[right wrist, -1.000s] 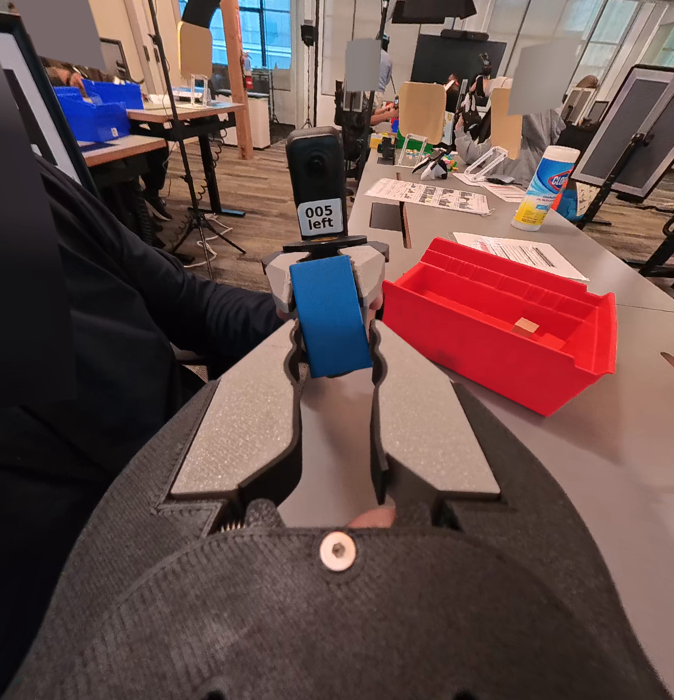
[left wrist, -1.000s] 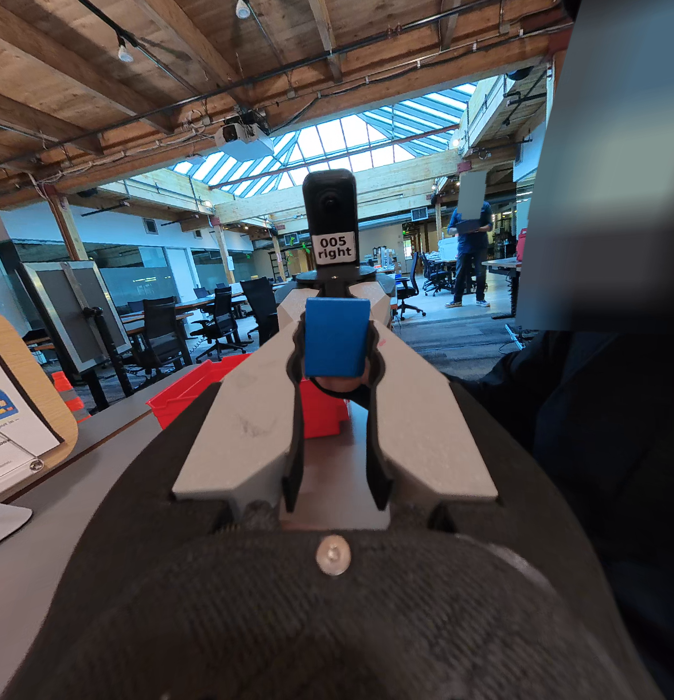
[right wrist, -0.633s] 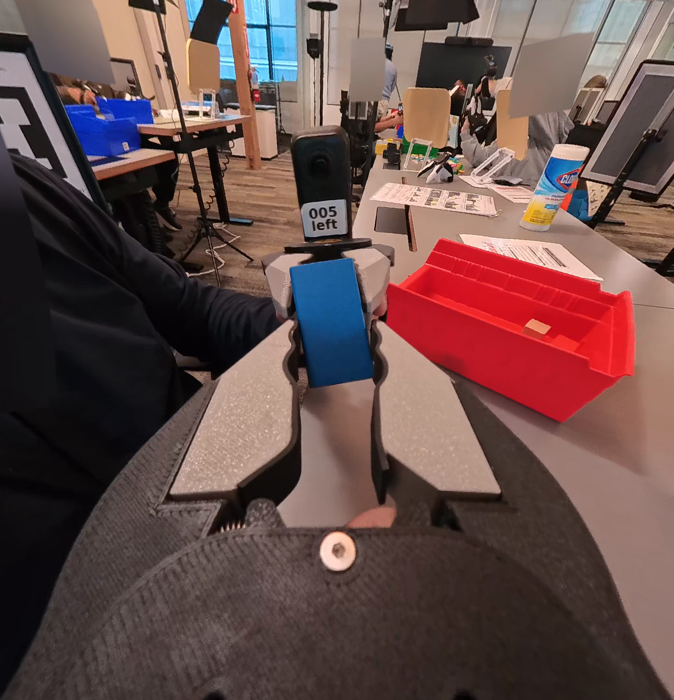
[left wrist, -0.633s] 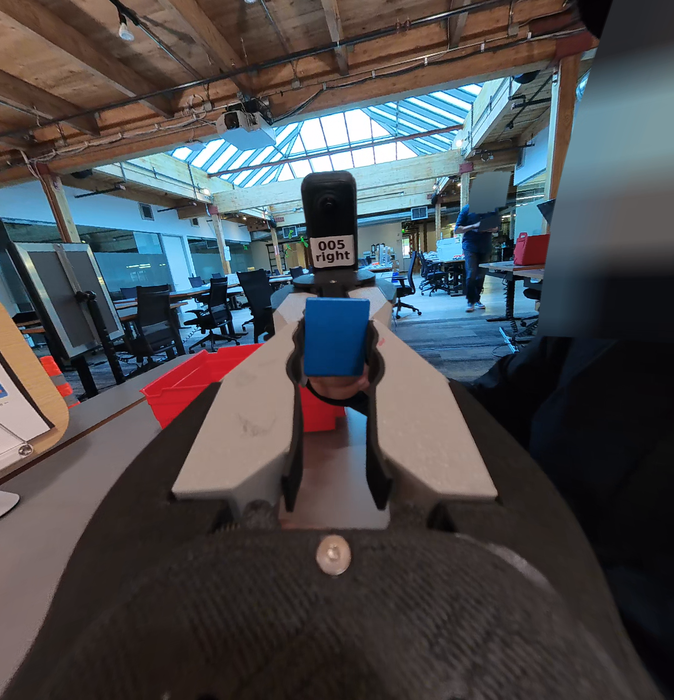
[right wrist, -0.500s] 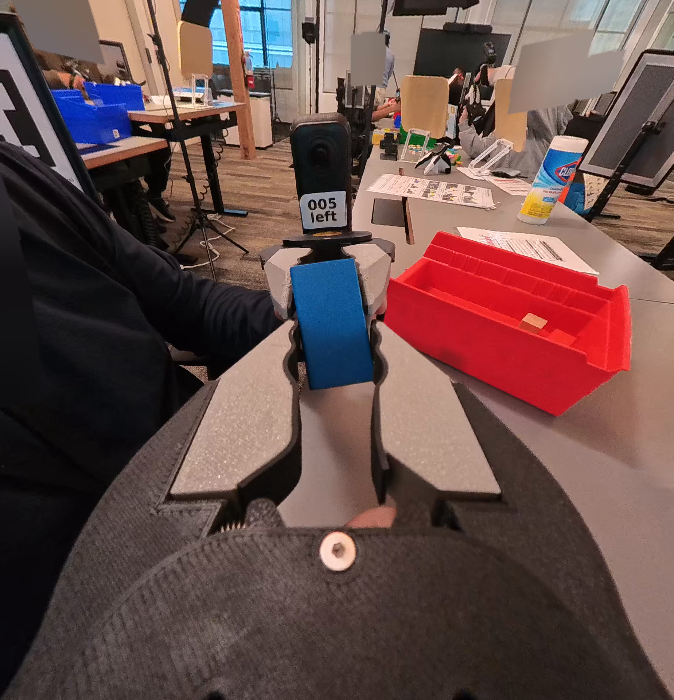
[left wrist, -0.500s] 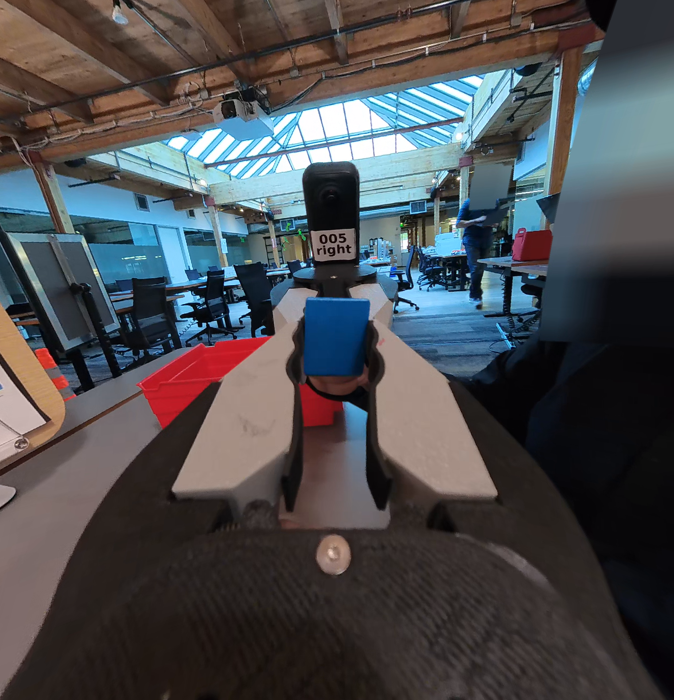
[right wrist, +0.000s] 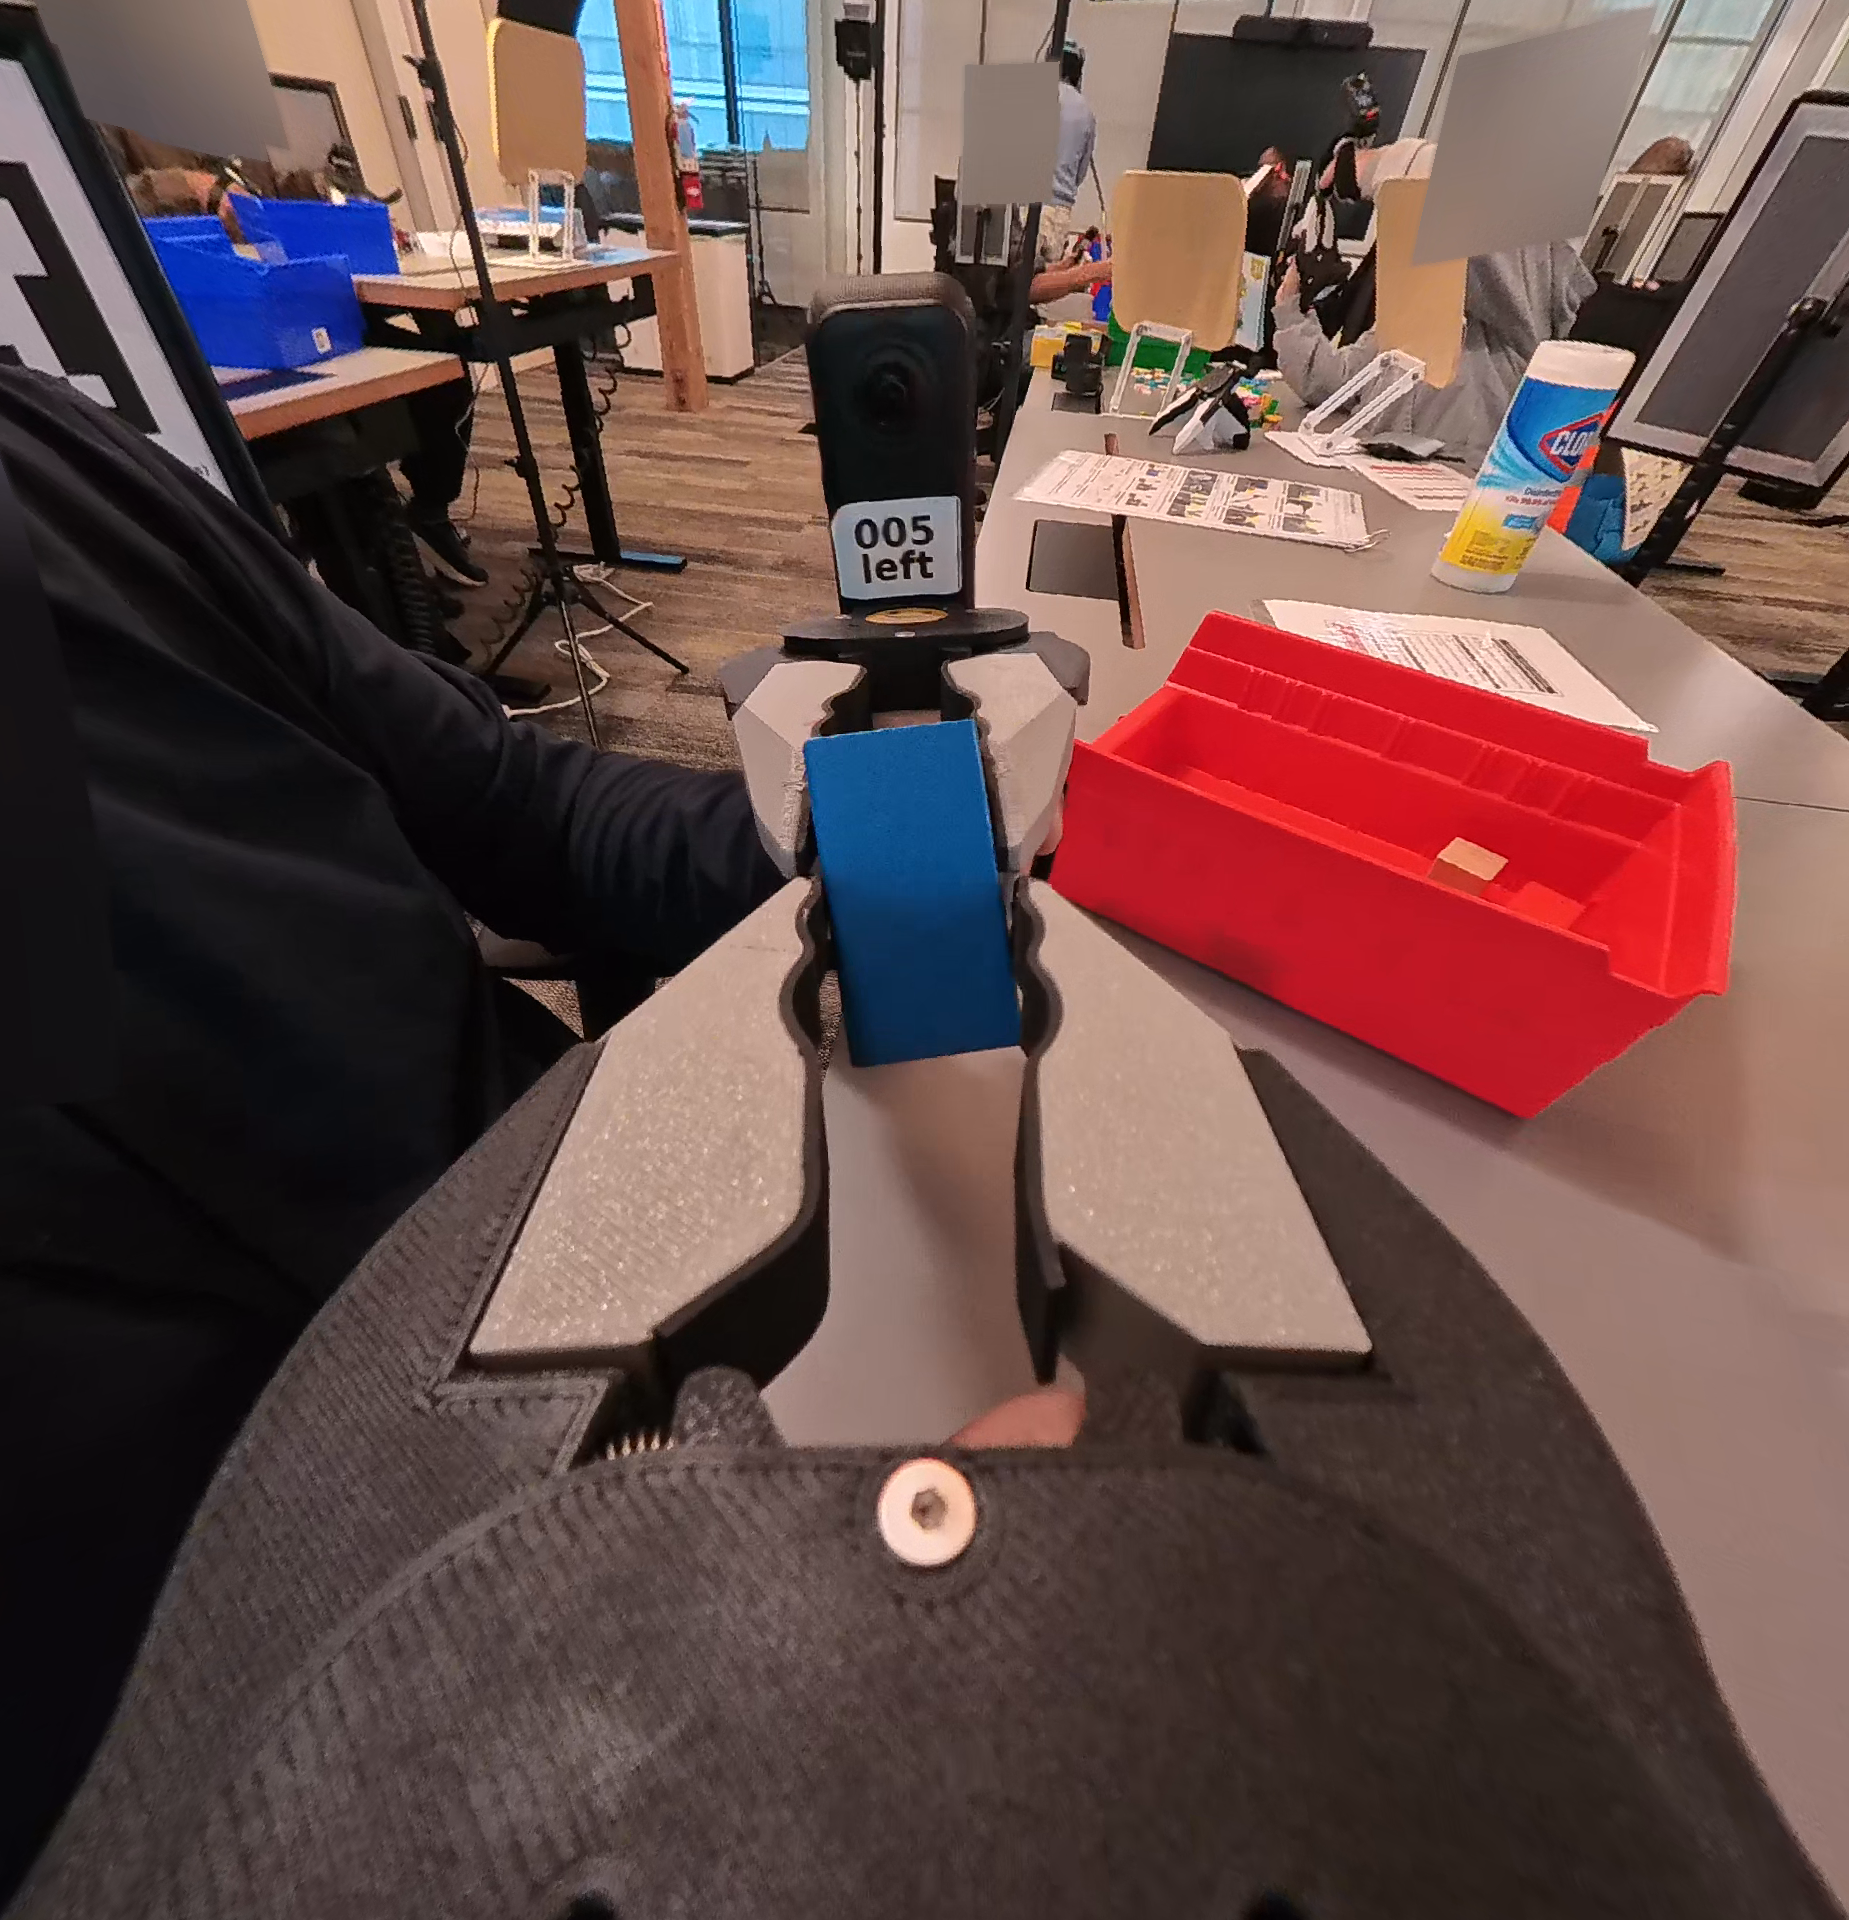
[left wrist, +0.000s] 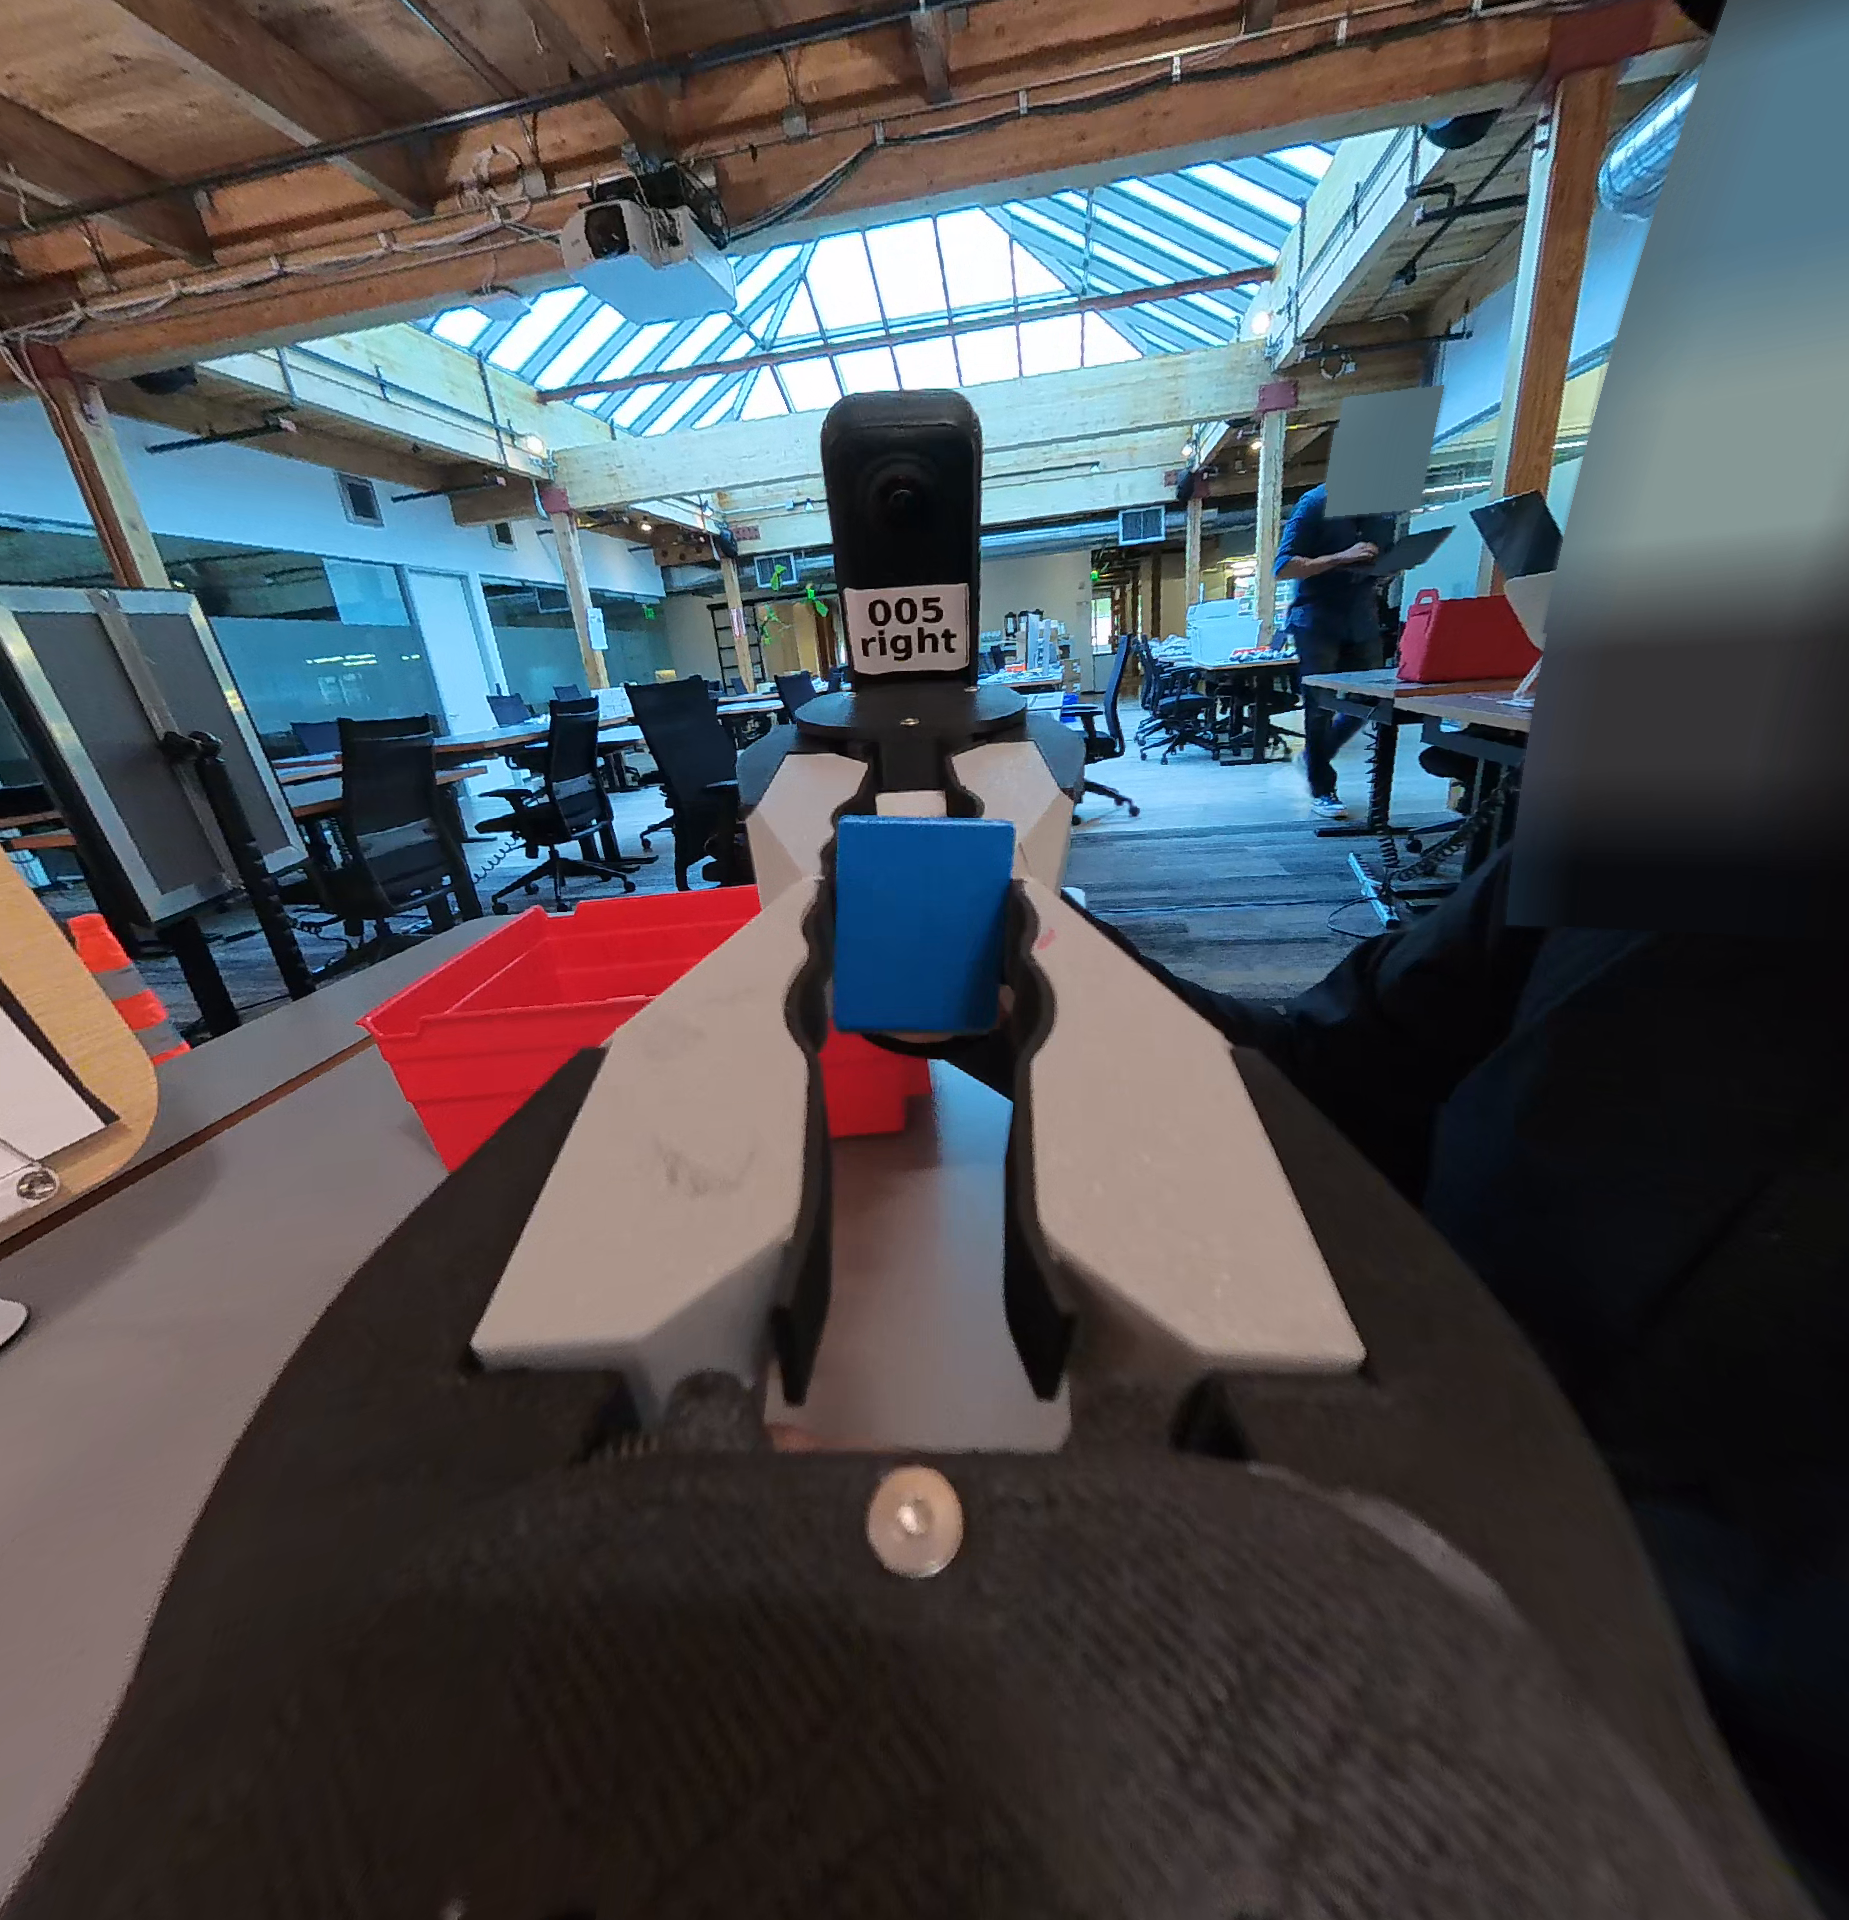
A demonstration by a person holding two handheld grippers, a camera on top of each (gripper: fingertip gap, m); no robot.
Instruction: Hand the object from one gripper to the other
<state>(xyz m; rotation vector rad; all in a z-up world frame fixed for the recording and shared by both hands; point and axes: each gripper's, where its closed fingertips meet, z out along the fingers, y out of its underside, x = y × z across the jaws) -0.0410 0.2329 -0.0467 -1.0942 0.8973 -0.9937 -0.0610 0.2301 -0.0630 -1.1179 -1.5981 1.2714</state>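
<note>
Blue block [left wrist: 920, 925] pinched by both left tongs [left wrist: 918, 966] and right tongs [right wrist: 915, 966], above the tabletop [right wrist: 1522, 1195]; if you release both together, it drops.

Blue block [right wrist: 915, 914], frame centre: matt, finely grained faces, hard plastic by appearance. In the left wrist view the block [left wrist: 920, 925] reads smoother, with a faint sheen.

Right gripper [right wrist: 915, 997]: grey fingers [right wrist: 681, 1195] with a sparkling, pebbled printed finish; black wavy jaw linings, matt. Body at lower frame shows ribbed layer lines, dark grey, with one bright metal screw [right wrist: 925, 1512].

Left gripper [left wrist: 920, 977]: grey fingers [left wrist: 671, 1174] smoother, dull, lightly scuffed; black body coarse and matt.

Red bin [right wrist: 1315, 935], right of centre: plastic, semi-gloss, ridged inner walls.

Table [right wrist: 1626, 1195]: smooth grey laminate, low sheen.

Ceiling [left wrist: 276, 125], upper frame: rough bare timber.
</note>
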